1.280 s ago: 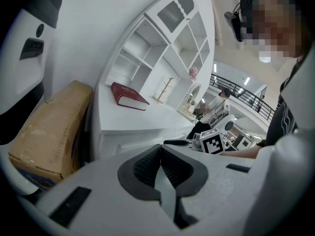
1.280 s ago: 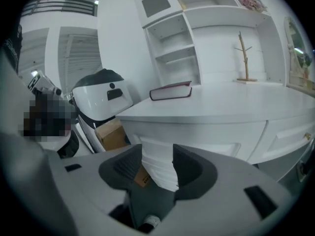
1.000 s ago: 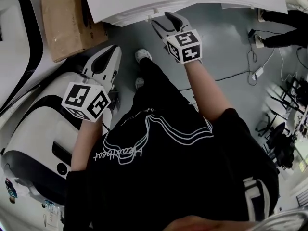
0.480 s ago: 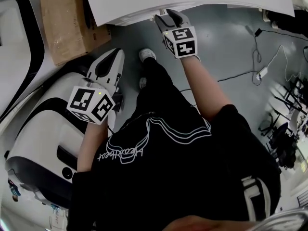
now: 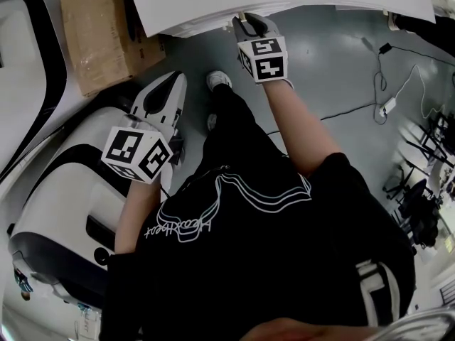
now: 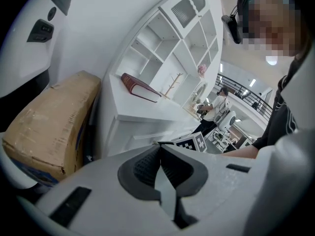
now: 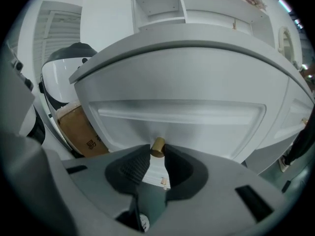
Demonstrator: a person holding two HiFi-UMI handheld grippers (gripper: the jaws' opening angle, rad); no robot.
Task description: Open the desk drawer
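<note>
Under the desk's [image 7: 187,68] front edge, the right gripper [image 7: 157,152] has just been closing onto the drawer's [image 7: 206,119] knob [image 7: 158,146] to pull it, while the left gripper [image 6: 158,148] hangs shut and empty.

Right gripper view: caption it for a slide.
Right gripper, its jaws just closing, pinches the brass knob on the white desk drawer.

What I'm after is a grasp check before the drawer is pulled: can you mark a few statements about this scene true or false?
The right claw has the brass knob between its jaws. True; the jaws have just been closing onto it.
The left claw grips the knob as well. False: it is shut on nothing, well apart from the knob.
A red book lies on the desk. True.
The cardboard box sits on the desk. False: it stands beside the desk.
</note>
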